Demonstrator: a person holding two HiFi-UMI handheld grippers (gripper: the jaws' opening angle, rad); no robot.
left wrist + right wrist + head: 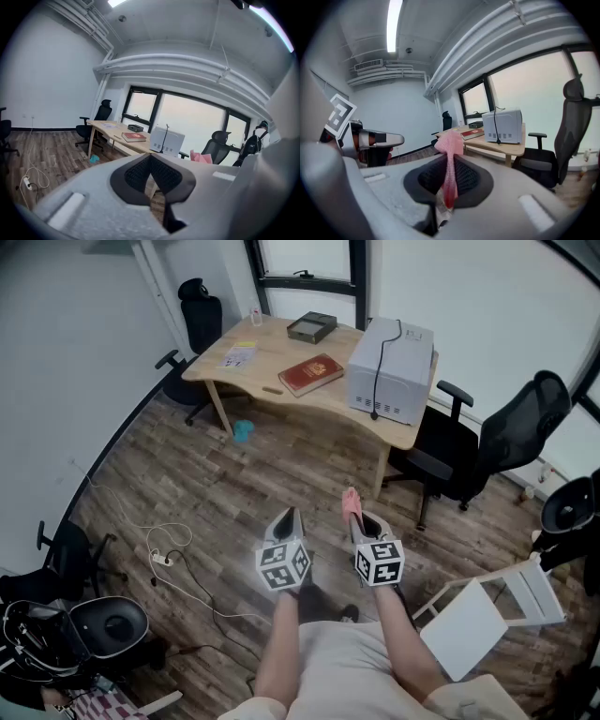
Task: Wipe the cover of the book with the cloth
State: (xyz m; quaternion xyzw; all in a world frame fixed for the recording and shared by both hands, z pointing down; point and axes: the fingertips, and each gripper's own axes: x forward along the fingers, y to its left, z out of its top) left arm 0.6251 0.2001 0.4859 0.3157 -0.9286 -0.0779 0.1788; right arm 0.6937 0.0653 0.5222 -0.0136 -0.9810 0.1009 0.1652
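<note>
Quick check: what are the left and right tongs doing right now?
Left tongs: closed, nothing between them.
Right tongs: closed on the pink cloth.

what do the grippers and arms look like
The left gripper and right gripper have pale grey moulded bodies, with black ribbed pads lining the jaws. Each carries a white cube printed with black square markers. The forearms are unsleeved; the person wears a light-coloured top.

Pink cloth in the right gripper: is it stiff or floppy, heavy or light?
Probably floppy: the pink cloth bunches into folds above the shut right gripper. Likely light, since only a thin pinched strip holds it up.
</note>
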